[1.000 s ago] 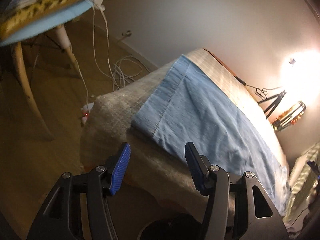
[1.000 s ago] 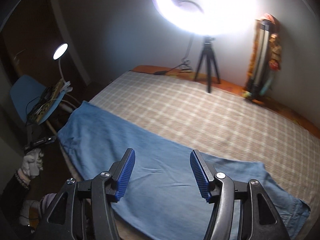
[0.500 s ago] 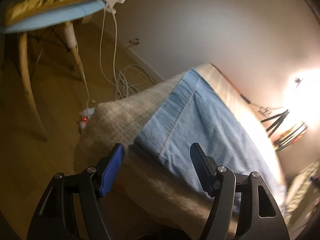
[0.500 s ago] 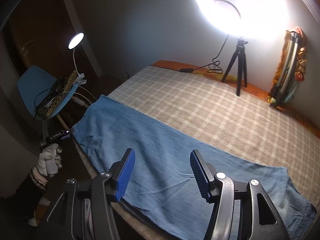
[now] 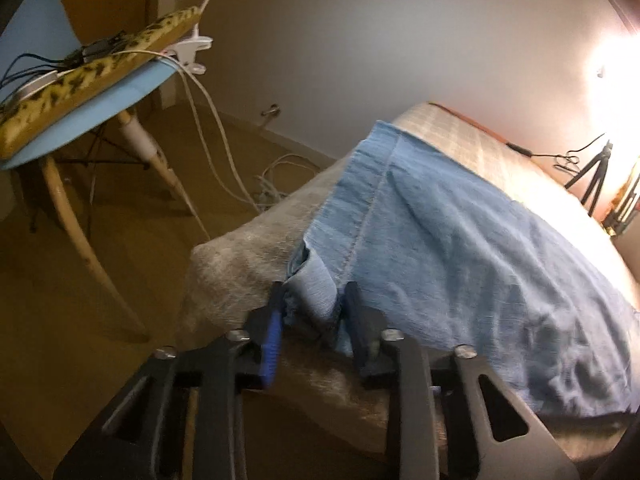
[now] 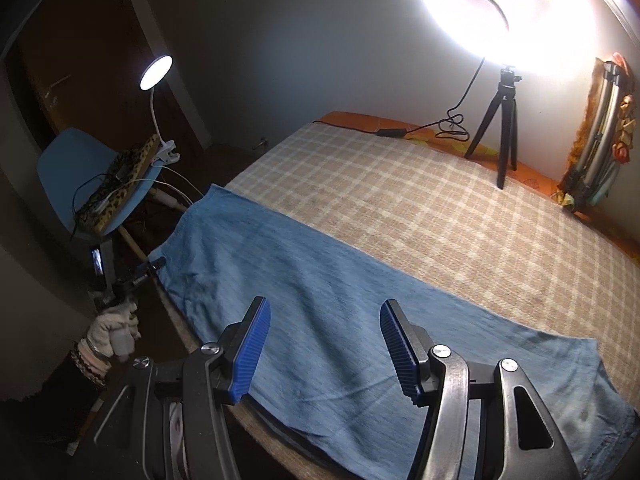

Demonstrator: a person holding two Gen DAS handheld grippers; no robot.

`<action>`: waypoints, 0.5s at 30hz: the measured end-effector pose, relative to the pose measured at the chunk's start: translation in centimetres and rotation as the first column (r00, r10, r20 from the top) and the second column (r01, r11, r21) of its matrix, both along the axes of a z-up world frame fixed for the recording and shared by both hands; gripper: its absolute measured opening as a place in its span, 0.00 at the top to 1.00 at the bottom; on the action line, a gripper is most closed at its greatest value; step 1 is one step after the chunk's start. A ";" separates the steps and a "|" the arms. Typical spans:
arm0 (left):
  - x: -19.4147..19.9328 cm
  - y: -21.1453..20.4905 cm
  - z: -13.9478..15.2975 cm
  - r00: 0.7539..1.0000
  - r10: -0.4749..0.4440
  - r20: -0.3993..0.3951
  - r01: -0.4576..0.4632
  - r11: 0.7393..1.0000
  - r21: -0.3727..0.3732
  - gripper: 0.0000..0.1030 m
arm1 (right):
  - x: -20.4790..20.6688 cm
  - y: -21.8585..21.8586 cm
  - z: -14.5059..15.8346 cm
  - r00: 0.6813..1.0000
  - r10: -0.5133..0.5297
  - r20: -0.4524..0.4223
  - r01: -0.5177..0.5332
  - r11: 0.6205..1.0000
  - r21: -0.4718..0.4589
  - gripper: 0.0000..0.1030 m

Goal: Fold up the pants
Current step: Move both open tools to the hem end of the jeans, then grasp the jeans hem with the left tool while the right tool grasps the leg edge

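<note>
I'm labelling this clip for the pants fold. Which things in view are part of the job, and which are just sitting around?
Part of the job:
- blue pants, laid flat along the bed's near edge
- left gripper, jaws just closed on the pants' hem corner
- right gripper, open above the pants
- bed

Just around:
- ring light
- tripod
- blue chair
- clip lamp

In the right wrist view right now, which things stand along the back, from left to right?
Blue chair → white clip lamp → black tripod under the ring light → folded colourful bundle leaning on the wall.
</note>
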State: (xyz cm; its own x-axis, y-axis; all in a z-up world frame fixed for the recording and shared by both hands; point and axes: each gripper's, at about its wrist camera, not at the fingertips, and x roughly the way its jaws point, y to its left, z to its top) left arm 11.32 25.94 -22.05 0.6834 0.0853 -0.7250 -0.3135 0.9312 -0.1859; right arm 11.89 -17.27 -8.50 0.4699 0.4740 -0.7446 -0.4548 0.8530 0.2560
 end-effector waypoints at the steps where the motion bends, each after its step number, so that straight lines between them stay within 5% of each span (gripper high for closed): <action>1: -0.1 0.0 0.1 1.000 0.001 0.014 -0.001 1.000 -0.008 0.82 | 0.3 0.4 0.0 1.000 0.005 -0.004 -0.005 1.000 0.002 0.42; 9: -0.6 -2.2 2.3 0.987 -0.068 0.144 0.066 0.998 0.015 0.84 | 5.7 8.7 0.6 0.987 0.156 -0.043 -0.156 0.988 0.012 0.42; 15: -0.4 -4.4 3.2 0.972 -0.127 0.197 0.119 0.991 0.052 0.84 | 11.1 18.7 -1.8 0.942 0.307 -0.134 -0.303 0.952 0.046 0.42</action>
